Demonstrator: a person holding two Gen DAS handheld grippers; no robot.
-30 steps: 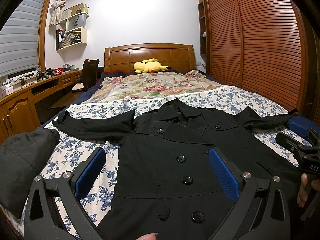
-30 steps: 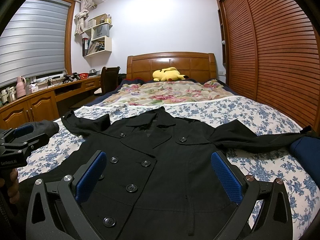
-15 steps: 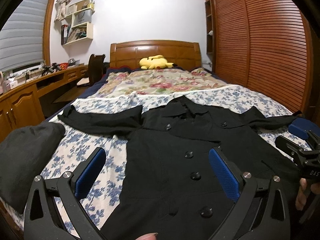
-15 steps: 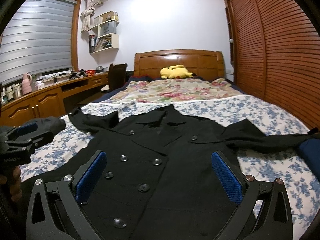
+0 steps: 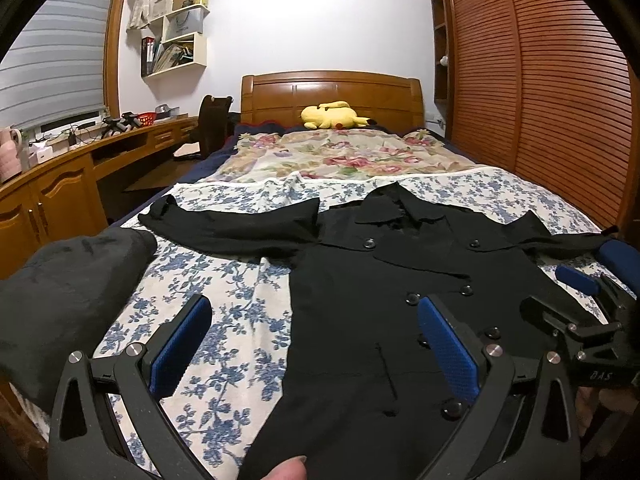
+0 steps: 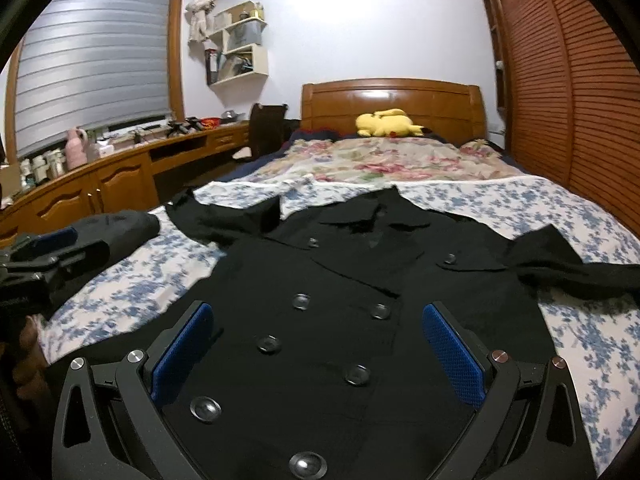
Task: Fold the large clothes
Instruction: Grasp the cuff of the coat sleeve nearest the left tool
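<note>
A black double-breasted coat (image 5: 384,292) (image 6: 344,320) lies face up on the bed with both sleeves spread sideways and its collar toward the headboard. My left gripper (image 5: 316,344) hovers open above the coat's lower left edge, half over the floral sheet, holding nothing. My right gripper (image 6: 318,352) hangs open over the coat's buttoned front, also holding nothing. In the left wrist view the right gripper (image 5: 580,312) shows at the far right with a hand under it. The left gripper (image 6: 44,248) appears at the left edge of the right wrist view.
A dark bundled garment (image 5: 68,288) lies at the bed's left edge. The blue-flowered sheet (image 5: 224,320) covers the near bed, a floral quilt and a yellow plush toy (image 5: 334,114) lie farther back. A wooden desk (image 5: 60,184) runs along the left, a slatted wardrobe (image 5: 552,92) along the right.
Both grippers have drifted left across the coat and a little closer to it; the left one now looks over the sheet beside the coat. Jaws stay open.
</note>
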